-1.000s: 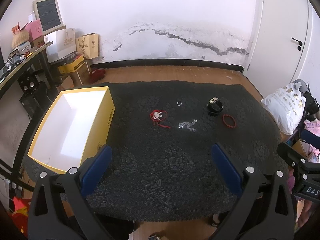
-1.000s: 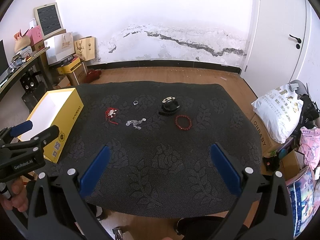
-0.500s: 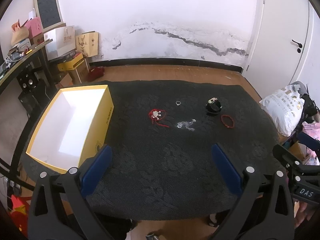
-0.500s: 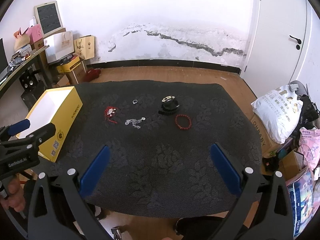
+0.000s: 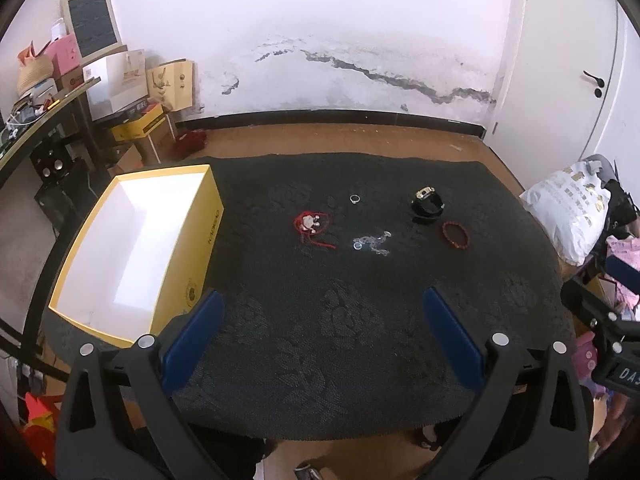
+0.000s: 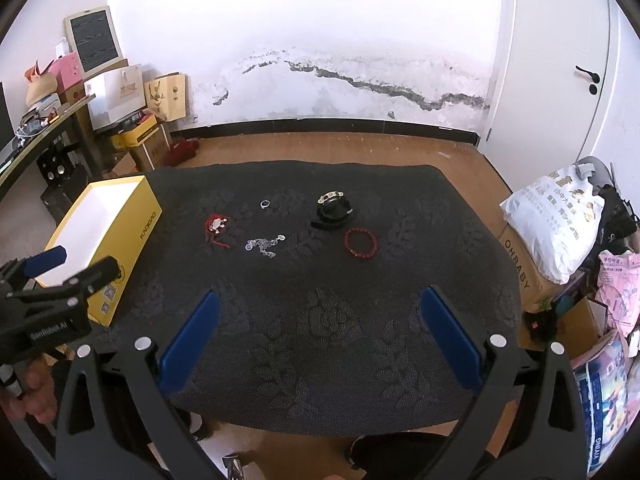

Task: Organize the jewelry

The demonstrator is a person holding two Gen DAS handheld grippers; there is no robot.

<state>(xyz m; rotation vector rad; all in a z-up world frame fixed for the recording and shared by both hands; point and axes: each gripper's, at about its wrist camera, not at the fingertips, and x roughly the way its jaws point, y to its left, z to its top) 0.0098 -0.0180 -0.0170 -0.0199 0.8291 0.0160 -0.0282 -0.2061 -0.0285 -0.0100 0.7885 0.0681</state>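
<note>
Both the left gripper (image 5: pixel 322 330) and the right gripper (image 6: pixel 318 330) hover with fingers spread wide, holding nothing. Beside the open yellow box (image 5: pixel 136 248) on the dark cloth (image 5: pixel 360 320) lie a red cord bracelet (image 5: pixel 312 224), then a ring (image 5: pixel 355 199), a silver chain (image 5: pixel 372 242), a black watch (image 5: pixel 427 205) and, farthest, a red bead bracelet (image 5: pixel 456 235).

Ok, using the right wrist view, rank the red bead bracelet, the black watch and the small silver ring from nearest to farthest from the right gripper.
1. Red bead bracelet: nearest the right gripper, just right of centre on the dark cloth.
2. Black watch: behind the bracelet and slightly left of it.
3. Small silver ring: farthest, well to the left, about level with the watch's far edge.
</note>
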